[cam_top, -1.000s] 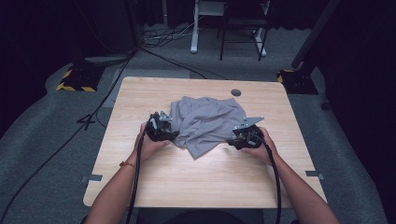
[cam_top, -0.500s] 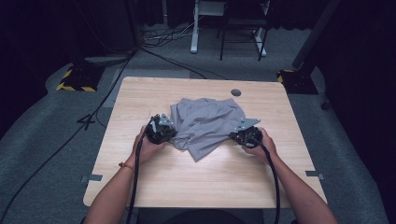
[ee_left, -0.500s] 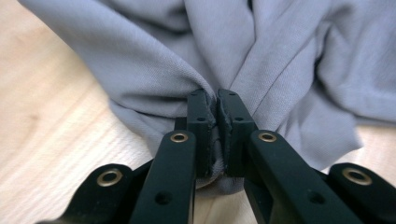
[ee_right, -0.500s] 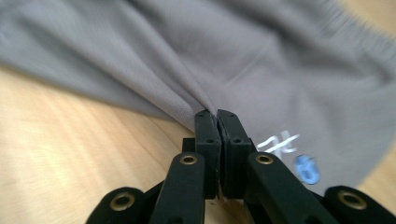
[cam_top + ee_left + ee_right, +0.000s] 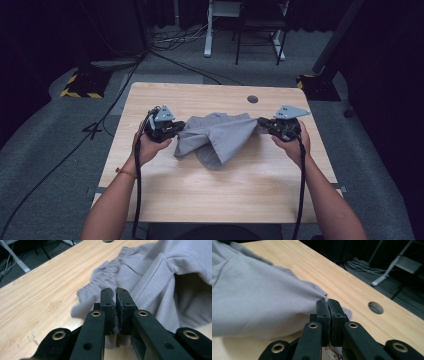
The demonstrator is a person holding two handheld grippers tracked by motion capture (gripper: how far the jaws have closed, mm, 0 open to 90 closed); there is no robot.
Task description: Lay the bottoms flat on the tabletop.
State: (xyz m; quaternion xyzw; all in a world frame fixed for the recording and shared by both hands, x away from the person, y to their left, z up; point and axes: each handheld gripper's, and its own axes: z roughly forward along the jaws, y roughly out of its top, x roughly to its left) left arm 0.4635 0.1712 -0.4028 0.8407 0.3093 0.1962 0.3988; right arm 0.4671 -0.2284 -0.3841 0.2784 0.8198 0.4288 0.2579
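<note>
Grey shorts (image 5: 215,137), with a gathered elastic waistband, hung stretched between my two tongs above the wooden surface (image 5: 215,195). In the high view my left tongs (image 5: 176,131) had the garment at its left end and my right tongs (image 5: 264,123) had it at its right end, the top edge running taut from one to the other. The rest of the fabric sagged in a loose fold, its lowest tip down near the middle of the surface; I could not tell whether it touched the wood.

My left tongs' jaws had just been closing, and in the left gripper view they stood pressed together on a pinch of grey cloth, a wad of it bunched below the pads (image 5: 120,302), with the puckered waistband lying beyond them on the surface. My right tongs' jaws had just been closing too; in the right gripper view they were clamped on a corner of the shorts, the cloth pulling away to the left in a smooth sheet. A round cable hole (image 5: 375,307) sat in the surface just beyond that grip.
</note>
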